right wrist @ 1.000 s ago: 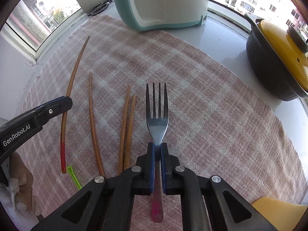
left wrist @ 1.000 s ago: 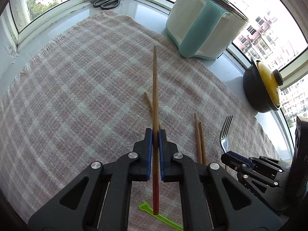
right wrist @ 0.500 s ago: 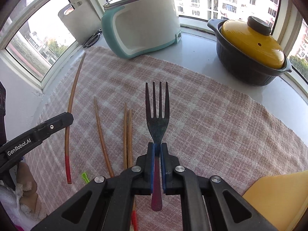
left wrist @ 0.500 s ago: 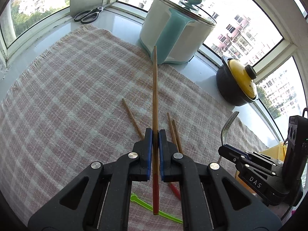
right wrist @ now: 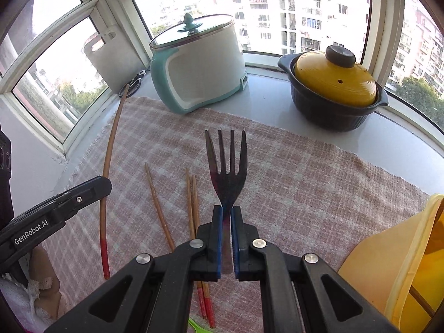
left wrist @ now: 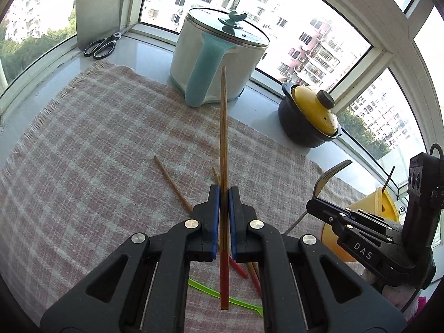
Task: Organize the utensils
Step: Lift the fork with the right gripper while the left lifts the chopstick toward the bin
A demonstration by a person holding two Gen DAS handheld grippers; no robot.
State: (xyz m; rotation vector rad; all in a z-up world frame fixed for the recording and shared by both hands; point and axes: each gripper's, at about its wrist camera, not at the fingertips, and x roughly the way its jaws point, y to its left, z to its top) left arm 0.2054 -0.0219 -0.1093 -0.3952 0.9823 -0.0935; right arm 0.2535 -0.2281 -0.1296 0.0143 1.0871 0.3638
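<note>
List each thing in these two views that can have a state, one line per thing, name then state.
Left gripper: jaws shut on the red-ended wooden chopstick, lifted.
Right gripper: jaws shut on the metal fork, lifted.
Three loose wooden chopsticks: lying on the checked cloth.
White-and-teal electric pot: lid on.
Black casserole: yellow lid on.
Black-handled scissors: closed.

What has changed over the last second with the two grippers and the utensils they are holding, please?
Both grippers rose away from the checked cloth and tilted up toward the windows, the left gripper carrying its red-tipped chopstick, the right gripper its fork. Neither grip changed. The three chopsticks on the cloth and the green pick stayed put.
</note>
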